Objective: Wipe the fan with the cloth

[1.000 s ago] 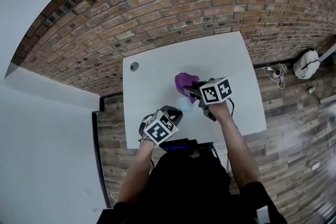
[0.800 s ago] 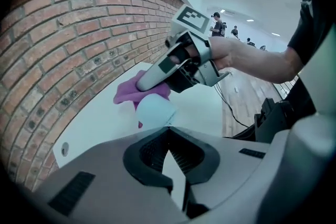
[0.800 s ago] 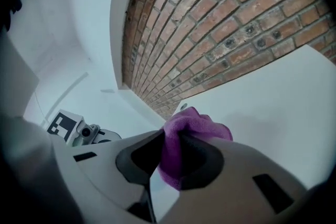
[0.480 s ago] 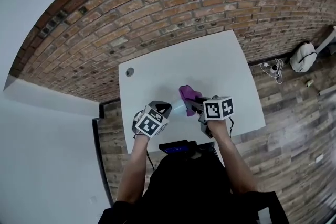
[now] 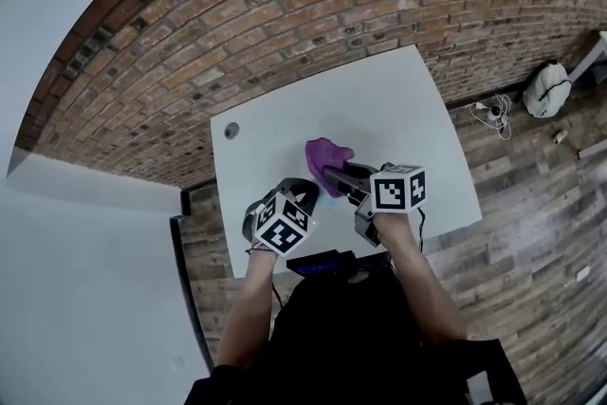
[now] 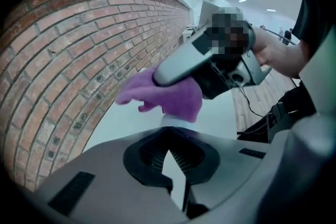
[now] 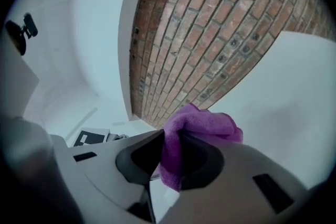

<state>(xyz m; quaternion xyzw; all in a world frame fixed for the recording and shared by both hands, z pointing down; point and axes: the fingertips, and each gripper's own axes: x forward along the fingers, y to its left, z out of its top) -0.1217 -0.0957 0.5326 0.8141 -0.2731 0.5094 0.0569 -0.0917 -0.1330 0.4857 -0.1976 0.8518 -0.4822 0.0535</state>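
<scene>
Here, at frame centre, our right gripper (image 5: 332,175) clamps the purple cloth (image 5: 327,153) just above the pale fan (image 6: 173,121) clenched in our left gripper (image 6: 176,159).

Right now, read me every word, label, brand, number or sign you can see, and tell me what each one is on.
No readable text anywhere.
Left marker cube and right marker cube: only black-and-white square patterns, no letters.
Purple cloth: no tag showing.
Dark device at the person's chest: too small to read.
</scene>
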